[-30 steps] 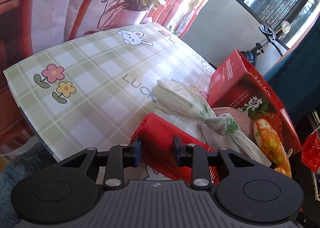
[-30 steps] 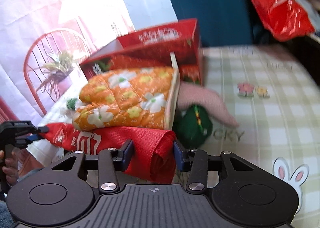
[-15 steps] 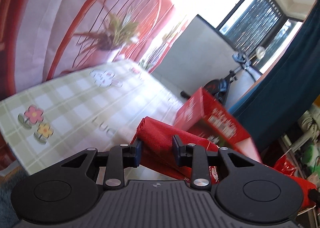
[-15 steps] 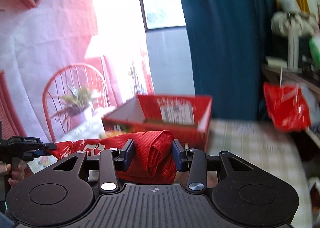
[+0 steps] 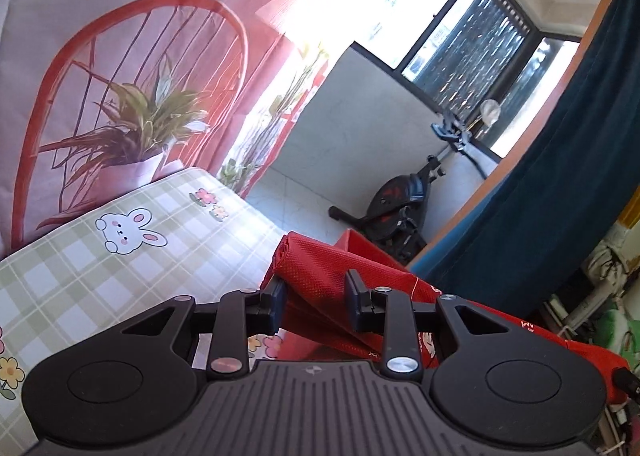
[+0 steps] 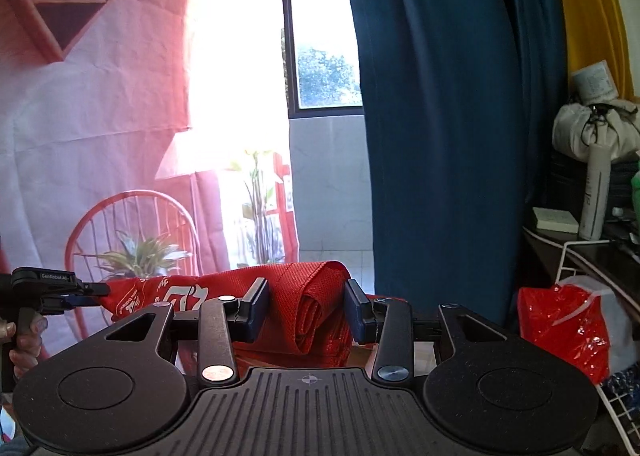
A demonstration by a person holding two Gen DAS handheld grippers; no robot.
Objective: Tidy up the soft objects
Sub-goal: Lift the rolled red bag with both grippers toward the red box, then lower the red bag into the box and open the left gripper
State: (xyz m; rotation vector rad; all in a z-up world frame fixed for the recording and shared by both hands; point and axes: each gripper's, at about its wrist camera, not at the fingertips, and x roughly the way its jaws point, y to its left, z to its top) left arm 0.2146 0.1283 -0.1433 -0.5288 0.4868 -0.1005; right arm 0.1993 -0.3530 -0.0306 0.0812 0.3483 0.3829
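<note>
The checked surface [image 5: 132, 268], printed with a rabbit and small flowers, lies below and to the left in the left wrist view, and nothing of it shows in the right wrist view, where only the window, a blue curtain [image 6: 448, 128] and a cluttered shelf fill the room behind. Above that surface hangs the red fabric bag [image 5: 320, 276], the thing the task is busy with here: it is off the surface and stretched between the two grippers, so its long axis runs from one hand to the other, roughly level. A red box [image 5: 362, 246] shows just beyond the bag's far edge in the left wrist view, only a sliver of its rim visible. The left gripper [image 5: 314, 302] has its fingers clamped on one gathered end of the bag, with the cloth bunched up and forward between the pads. The right gripper [image 6: 306, 308] likewise pinches the other end, folded into a thick roll between its fingers, and from there the printed panel of the bag [image 6: 168, 294] runs off to the left to where the other gripper's tip bites it. Neither hand is nearer than the other; each has its own end. Judging by this, the coming move likely depends on keeping that span taut and lowering both ends together, either toward the box or onto the surface, so the cloth does not sag or twist in the middle.
</note>
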